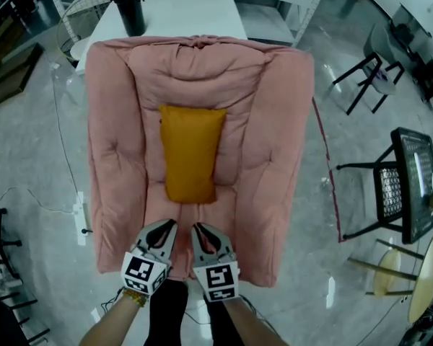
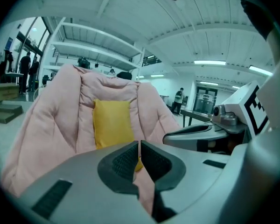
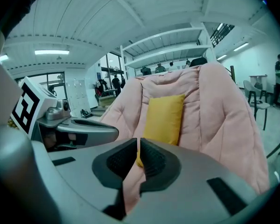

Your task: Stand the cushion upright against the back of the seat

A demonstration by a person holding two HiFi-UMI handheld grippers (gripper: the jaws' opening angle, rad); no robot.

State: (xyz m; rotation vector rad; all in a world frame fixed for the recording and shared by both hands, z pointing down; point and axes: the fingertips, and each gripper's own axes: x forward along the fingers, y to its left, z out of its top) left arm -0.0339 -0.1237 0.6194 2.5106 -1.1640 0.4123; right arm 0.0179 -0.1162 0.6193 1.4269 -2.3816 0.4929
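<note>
Top-down + 2 low cams, seat (image 1: 274, 157) shared

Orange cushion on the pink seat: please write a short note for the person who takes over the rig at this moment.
Left gripper: jaws shut, nothing between them, above the front edge of the seat.
Right gripper: jaws shut, nothing between them, beside the left one.
Things: the orange rectangular fabric cushion stands upright in the middle of the pink quilted padded seat, leaning on its back.
Done: the cushion looks placed as asked.
Left: probably nothing; only check that the cushion does not slide down, and keep both grippers off it.
</note>
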